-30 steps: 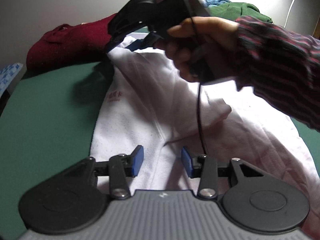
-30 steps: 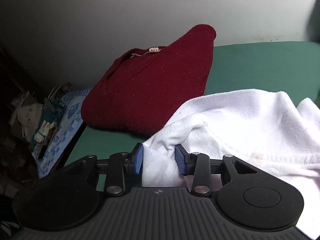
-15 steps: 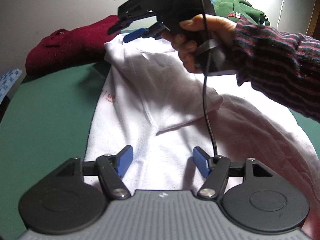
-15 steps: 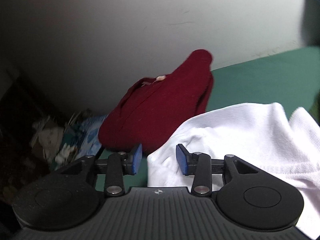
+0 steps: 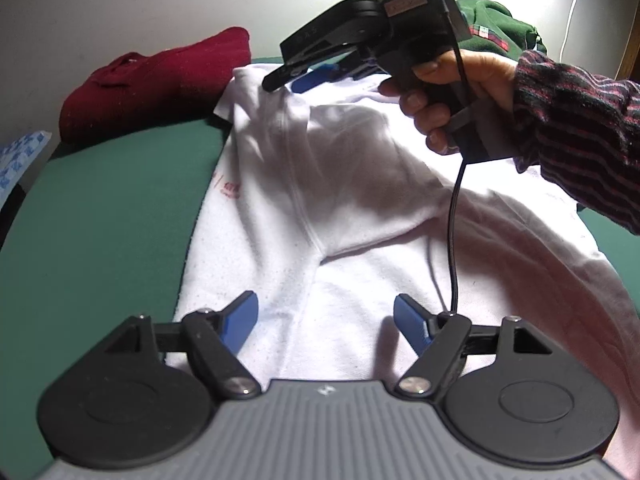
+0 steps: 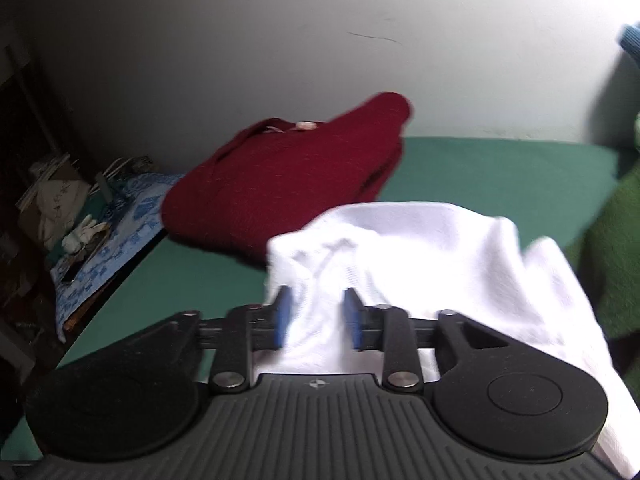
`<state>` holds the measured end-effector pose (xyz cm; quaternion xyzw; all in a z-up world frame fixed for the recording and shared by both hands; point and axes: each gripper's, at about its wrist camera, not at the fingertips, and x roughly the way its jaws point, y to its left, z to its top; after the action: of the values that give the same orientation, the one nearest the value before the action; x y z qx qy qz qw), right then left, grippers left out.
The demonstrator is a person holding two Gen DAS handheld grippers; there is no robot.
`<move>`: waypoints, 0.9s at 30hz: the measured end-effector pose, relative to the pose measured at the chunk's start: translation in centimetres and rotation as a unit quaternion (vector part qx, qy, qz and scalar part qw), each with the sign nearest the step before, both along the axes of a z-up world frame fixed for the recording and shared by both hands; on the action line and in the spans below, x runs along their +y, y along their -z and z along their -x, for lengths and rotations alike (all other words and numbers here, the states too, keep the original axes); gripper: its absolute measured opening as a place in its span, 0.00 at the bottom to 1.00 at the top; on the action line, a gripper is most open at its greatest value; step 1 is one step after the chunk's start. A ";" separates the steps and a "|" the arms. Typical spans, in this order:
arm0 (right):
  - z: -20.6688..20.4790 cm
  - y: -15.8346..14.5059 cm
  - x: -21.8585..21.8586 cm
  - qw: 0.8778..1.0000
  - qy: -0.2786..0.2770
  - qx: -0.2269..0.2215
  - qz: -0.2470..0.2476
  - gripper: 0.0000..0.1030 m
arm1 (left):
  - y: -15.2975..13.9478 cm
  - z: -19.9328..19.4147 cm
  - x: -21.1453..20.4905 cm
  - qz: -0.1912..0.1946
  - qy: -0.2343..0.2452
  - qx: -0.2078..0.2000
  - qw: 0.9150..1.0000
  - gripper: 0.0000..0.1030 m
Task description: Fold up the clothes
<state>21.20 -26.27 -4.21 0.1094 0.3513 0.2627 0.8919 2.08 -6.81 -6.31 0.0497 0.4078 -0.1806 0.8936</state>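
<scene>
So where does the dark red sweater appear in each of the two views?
Left wrist view: dark red sweater lies at the upper left, against the wall, beyond the white garment.
Right wrist view: it lies in the middle, just behind the white garment.
Shared landmark: the green table cover.
</scene>
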 end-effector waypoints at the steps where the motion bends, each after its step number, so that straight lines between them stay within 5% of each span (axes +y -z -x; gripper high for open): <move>1: 0.4 -0.1 -0.7 1.000 0.013 -0.003 0.003 0.40 | 0.0 0.0 0.1 0.002 0.000 0.000 1.000 0.75; 11: 3.9 1.0 -2.4 0.991 0.051 -0.042 0.117 0.48 | 0.3 -0.1 -0.3 0.000 0.002 0.002 1.000 0.81; 12: 4.1 1.1 -2.2 0.989 0.051 -0.050 0.129 0.45 | 0.3 -0.1 -0.2 0.002 0.002 0.003 1.000 0.81; 15: 4.3 1.1 -2.4 0.987 0.061 -0.063 0.138 0.02 | 0.3 -0.1 -0.1 0.002 0.001 0.004 1.000 0.80; 21: 3.8 1.2 -5.3 0.983 0.117 -0.039 0.134 0.01 | 0.4 0.2 -0.1 0.003 -0.005 0.001 1.000 0.81; 24: 4.3 1.4 -6.7 0.986 0.132 -0.022 0.103 0.10 | 0.4 0.1 -0.1 0.002 -0.004 0.001 1.000 0.81; 27: 5.7 0.9 -7.0 0.990 0.130 -0.016 0.050 0.52 | 0.4 0.1 -0.1 0.001 -0.004 0.001 1.000 0.82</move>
<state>15.50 -33.28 -5.14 0.1052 0.3327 0.1278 0.9284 1.97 -6.89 -6.68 0.0469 0.4091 -0.1777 0.8938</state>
